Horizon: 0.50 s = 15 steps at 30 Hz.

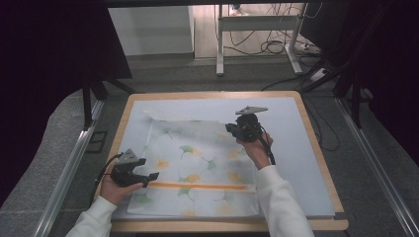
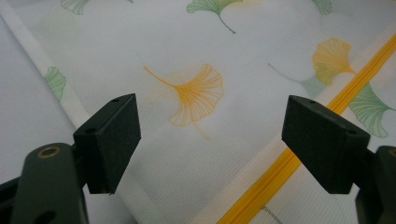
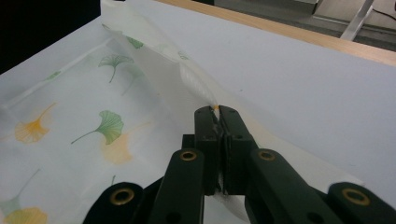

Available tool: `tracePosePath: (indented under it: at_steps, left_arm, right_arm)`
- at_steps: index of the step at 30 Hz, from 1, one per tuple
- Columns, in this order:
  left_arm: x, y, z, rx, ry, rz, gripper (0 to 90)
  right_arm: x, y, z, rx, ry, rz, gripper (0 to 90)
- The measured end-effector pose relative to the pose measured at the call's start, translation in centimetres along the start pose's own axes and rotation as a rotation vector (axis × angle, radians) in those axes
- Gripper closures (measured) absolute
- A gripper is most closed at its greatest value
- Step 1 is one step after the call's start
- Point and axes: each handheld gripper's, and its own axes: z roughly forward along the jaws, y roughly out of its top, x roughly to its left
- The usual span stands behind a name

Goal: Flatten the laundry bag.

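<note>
Right gripper view shows the right gripper pinching the fabric bag.

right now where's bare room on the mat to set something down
Bare patches: the right strip of the pale mat, between the leaf-print cloth and the wooden table edge, and the far strip beyond the cloth's lifted edge. The middle is crowded: cloth, left tongs open above it, right tongs pinching its edge.

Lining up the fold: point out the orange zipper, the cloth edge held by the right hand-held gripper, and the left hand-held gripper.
orange zipper [image 1: 197, 186], high view, mid-length.
cloth edge [image 3: 205, 95], right gripper view, just above the jaws.
left hand-held gripper [image 2: 210, 140], left gripper view, between its open fingertips.
</note>
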Motion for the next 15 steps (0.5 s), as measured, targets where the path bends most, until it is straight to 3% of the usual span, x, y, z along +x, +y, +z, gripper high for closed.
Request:
tracePosePath:
  at_steps: [8, 15]
  left_arm:
    - [0.0, 0.0, 0.1, 0.002, 0.000, 0.000, 19.3]
    - [0.0, 0.0, 0.1, 0.001, -0.001, 0.000, 19.3]
  right_arm:
    - [-1.0, 0.7, 0.6, 0.009, -0.029, 0.014, 86.2]
    - [-2.8, 0.9, 1.5, 0.019, -0.070, 0.059, 86.2]
